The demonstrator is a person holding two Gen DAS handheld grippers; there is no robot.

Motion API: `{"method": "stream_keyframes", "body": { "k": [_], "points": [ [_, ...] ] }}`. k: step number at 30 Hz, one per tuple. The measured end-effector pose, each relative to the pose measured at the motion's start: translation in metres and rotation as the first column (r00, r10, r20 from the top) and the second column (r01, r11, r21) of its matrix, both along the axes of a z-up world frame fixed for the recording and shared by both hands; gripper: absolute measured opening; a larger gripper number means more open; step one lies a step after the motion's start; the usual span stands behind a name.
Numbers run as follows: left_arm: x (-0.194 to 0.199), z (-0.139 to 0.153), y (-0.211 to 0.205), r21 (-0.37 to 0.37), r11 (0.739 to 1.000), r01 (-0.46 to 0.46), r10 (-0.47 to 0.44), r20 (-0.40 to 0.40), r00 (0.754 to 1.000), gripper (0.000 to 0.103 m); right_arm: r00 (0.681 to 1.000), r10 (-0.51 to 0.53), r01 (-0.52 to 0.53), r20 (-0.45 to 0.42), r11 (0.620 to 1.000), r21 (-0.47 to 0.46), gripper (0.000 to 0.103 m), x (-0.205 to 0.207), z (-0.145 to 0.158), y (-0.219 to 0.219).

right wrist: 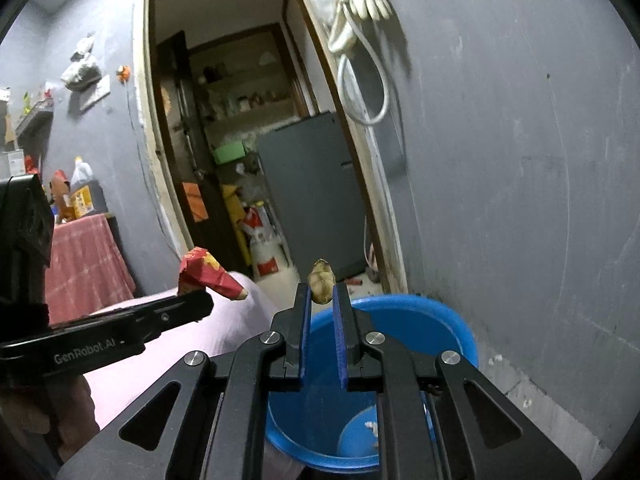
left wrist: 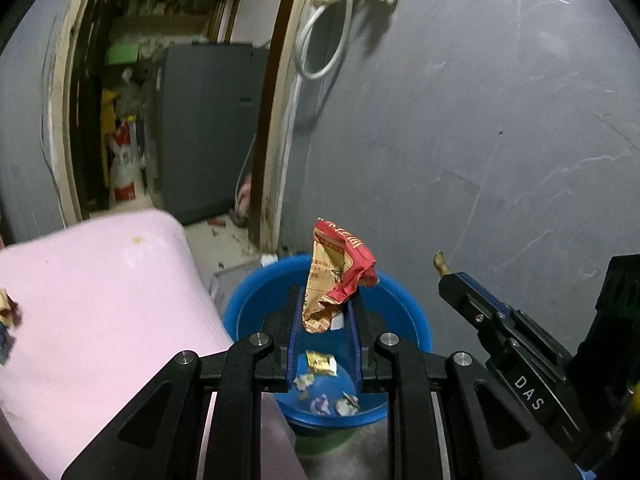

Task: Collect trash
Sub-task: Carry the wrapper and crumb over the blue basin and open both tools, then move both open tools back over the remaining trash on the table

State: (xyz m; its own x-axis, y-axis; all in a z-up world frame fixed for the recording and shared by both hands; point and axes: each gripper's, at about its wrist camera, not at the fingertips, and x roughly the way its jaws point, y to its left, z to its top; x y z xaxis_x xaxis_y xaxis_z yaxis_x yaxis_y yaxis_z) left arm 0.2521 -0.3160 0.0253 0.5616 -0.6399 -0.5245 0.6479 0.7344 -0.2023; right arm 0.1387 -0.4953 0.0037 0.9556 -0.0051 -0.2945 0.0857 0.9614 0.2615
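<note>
My left gripper (left wrist: 326, 300) is shut on a crumpled red and tan wrapper (left wrist: 338, 276), held over a blue plastic bin (left wrist: 400, 304). Several small scraps of trash (left wrist: 320, 362) lie at the bin's bottom. In the right wrist view the same wrapper (right wrist: 208, 274) sticks out of the left gripper (right wrist: 200, 300) at the left. My right gripper (right wrist: 322, 296) is shut on a small tan scrap (right wrist: 321, 276) at its fingertips, just above the bin's near rim (right wrist: 400, 312). In the left wrist view the right gripper (left wrist: 442, 270) comes in from the right with the scrap (left wrist: 440, 262) at its tip.
A pink padded surface (left wrist: 100, 300) lies left of the bin. A grey wall (left wrist: 480, 140) stands behind and to the right. A doorway (right wrist: 248, 140) opens onto a room with a grey cabinet (right wrist: 308, 188). A white hose and glove (right wrist: 360, 20) hang on the wall.
</note>
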Motion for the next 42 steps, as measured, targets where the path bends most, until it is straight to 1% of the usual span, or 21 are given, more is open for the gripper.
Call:
{"method": "stream_keyframes", "body": {
  "k": [6,10,13,15,19,21,23,27,28,29,30,31,32,33,34,35,37,39,40,41,42],
  "points": [
    [0.020,-0.022,-0.008,0.039,0.999,0.014,-0.011,-0.096,0.995,0.017,0.997,-0.001,0.003,-0.081,1.000,0.030,0.010,0.017,-0.014,-0.003],
    [0.029,-0.034,-0.009,0.058,0.998,0.007,0.001,-0.132,0.991,0.019,0.994,0.001,0.003,-0.111,0.999,0.044,0.010,0.024,-0.020,-0.006],
    [0.039,-0.041,-0.006,0.053,0.999,0.005,0.004,-0.168,0.986,0.020,0.992,0.003,0.004,-0.128,0.998,0.059,0.011,0.025,-0.025,-0.009],
    [0.043,-0.045,-0.005,0.053,0.999,0.002,0.007,-0.182,0.983,0.022,0.991,0.004,0.005,-0.136,0.997,0.071,0.011,0.024,-0.027,-0.010],
    [0.044,-0.045,0.000,0.041,0.999,-0.006,0.014,-0.197,0.980,0.029,0.990,-0.002,0.014,-0.141,0.997,0.080,0.012,0.025,-0.027,-0.013],
    [0.044,-0.041,0.004,0.031,0.999,-0.017,0.023,-0.194,0.981,0.030,0.991,-0.006,0.017,-0.135,0.997,0.078,0.016,0.022,-0.025,-0.013],
    [0.040,-0.037,0.008,0.025,0.999,-0.031,0.035,-0.180,0.983,0.033,0.992,-0.007,0.016,-0.124,0.997,0.075,0.026,0.021,-0.021,-0.012],
    [0.027,-0.021,0.022,-0.015,0.998,-0.069,0.067,-0.124,0.990,0.051,0.996,-0.009,0.012,-0.093,0.999,0.035,0.027,0.013,-0.006,-0.005],
    [0.022,-0.014,0.028,-0.029,0.996,-0.083,0.080,-0.098,0.992,0.055,0.996,-0.010,0.012,-0.087,1.000,0.027,0.027,0.012,-0.002,-0.003],
    [0.019,-0.009,0.033,-0.042,0.995,-0.094,0.090,-0.079,0.993,0.056,0.997,-0.010,0.011,-0.071,1.000,0.014,0.028,0.008,0.005,0.000],
    [0.014,-0.002,0.040,-0.061,0.992,-0.107,0.104,-0.053,0.993,0.059,0.998,-0.011,0.012,-0.063,1.000,0.006,0.029,0.007,0.008,0.001],
    [0.011,0.004,0.045,-0.069,0.991,-0.118,0.116,-0.035,0.993,0.064,0.999,-0.013,0.013,-0.050,1.000,-0.003,0.032,0.005,0.013,0.003],
    [0.008,0.010,0.050,-0.074,0.989,-0.129,0.128,-0.019,0.992,0.066,0.999,-0.014,0.013,-0.034,1.000,-0.012,0.035,0.001,0.021,0.006],
    [0.005,0.017,0.057,-0.085,0.986,-0.142,0.143,0.003,0.990,0.073,1.000,-0.012,0.012,-0.026,1.000,-0.017,0.037,-0.001,0.026,0.009],
    [0.001,0.023,0.065,-0.097,0.983,-0.155,0.158,0.024,0.987,0.080,1.000,-0.010,0.010,-0.016,1.000,-0.022,0.045,-0.002,0.032,0.012],
    [0.000,0.030,0.070,-0.104,0.980,-0.169,0.174,0.039,0.984,0.083,1.000,-0.009,0.008,-0.005,1.000,-0.027,0.052,-0.004,0.037,0.015],
    [-0.007,0.040,0.083,-0.119,0.971,-0.205,0.214,0.070,0.974,0.094,1.000,-0.001,0.002,0.019,0.999,-0.045,0.055,-0.008,0.049,0.023],
    [-0.013,0.050,0.097,-0.137,0.962,-0.235,0.249,0.094,0.964,0.096,0.999,0.007,-0.005,0.031,0.999,-0.052,0.061,-0.010,0.057,0.031],
    [-0.017,0.054,0.105,-0.143,0.957,-0.252,0.268,0.106,0.958,0.097,0.999,0.011,-0.009,0.043,0.999,-0.053,0.072,-0.012,0.062,0.036],
    [-0.020,0.059,0.113,-0.146,0.951,-0.272,0.290,0.119,0.950,0.099,0.998,0.020,-0.017,0.062,0.998,-0.055,0.080,-0.015,0.067,0.042],
    [-0.023,0.063,0.120,-0.148,0.946,-0.289,0.308,0.131,0.942,0.101,0.997,0.030,-0.025,0.074,0.998,-0.059,0.082,-0.017,0.072,0.047]
  ]
}}
